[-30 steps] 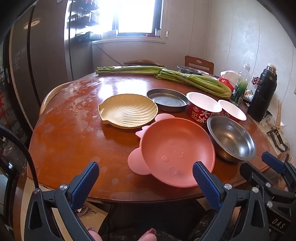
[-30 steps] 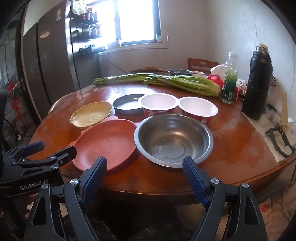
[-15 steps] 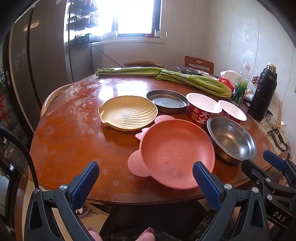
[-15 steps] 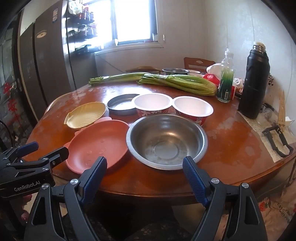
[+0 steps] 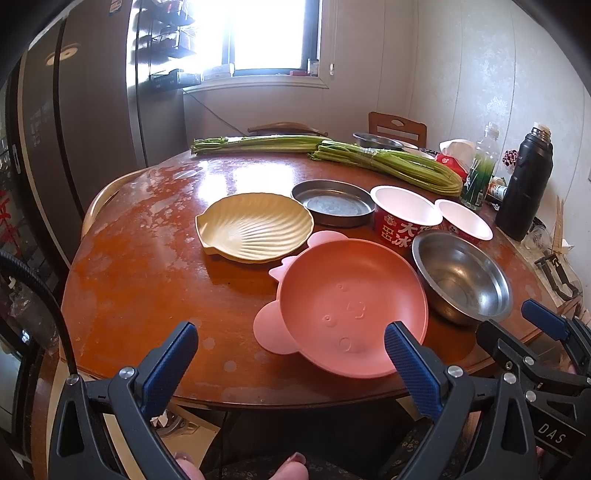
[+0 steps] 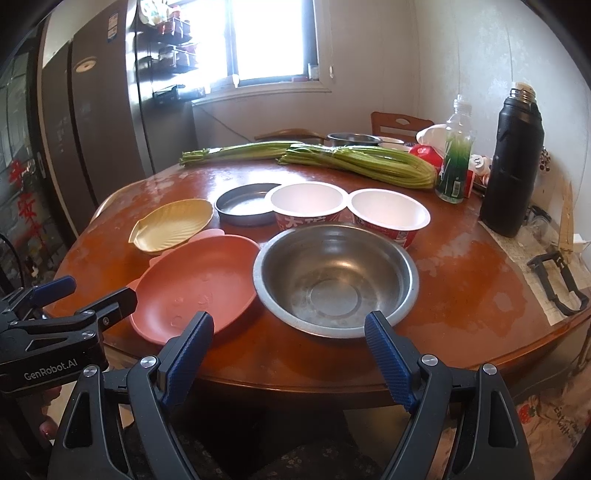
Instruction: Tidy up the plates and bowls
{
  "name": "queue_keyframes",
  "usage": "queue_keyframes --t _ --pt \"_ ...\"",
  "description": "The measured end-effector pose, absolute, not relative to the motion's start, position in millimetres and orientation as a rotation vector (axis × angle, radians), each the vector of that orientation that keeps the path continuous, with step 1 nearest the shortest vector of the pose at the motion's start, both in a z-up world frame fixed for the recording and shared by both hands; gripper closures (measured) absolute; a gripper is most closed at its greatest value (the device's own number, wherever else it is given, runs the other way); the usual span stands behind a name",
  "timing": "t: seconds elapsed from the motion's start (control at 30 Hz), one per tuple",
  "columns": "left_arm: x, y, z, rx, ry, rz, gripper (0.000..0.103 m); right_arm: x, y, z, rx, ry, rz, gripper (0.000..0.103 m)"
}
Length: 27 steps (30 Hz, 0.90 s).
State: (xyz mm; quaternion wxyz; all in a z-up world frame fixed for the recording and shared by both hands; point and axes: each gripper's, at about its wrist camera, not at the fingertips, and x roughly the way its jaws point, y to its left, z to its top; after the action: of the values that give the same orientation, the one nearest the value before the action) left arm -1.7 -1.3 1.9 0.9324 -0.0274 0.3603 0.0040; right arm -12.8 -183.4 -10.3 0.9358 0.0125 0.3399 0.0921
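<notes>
Both hand-held grippers gape wide, empty; left, right.

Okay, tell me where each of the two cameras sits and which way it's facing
Left wrist: on the left claw, at the table's near edge, facing across the table at the pink plate; its open blue fingers, fingertips below, and the right claw at right show.
Right wrist: on the right claw, further right, facing the steel bowl; its open fingers and the left claw at left show.
Shared: pink plate, steel bowl, yellow shell plate, window.
</notes>
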Motion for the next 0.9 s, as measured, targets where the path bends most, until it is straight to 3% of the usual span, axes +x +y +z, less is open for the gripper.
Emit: queue_keyframes --t 0.9 --pt "-2.7 0.0 4.3 -0.067 0.735 0.003 0.001 -15.8 -184.2 -9.1 0.029 0.688 0.187 0.018"
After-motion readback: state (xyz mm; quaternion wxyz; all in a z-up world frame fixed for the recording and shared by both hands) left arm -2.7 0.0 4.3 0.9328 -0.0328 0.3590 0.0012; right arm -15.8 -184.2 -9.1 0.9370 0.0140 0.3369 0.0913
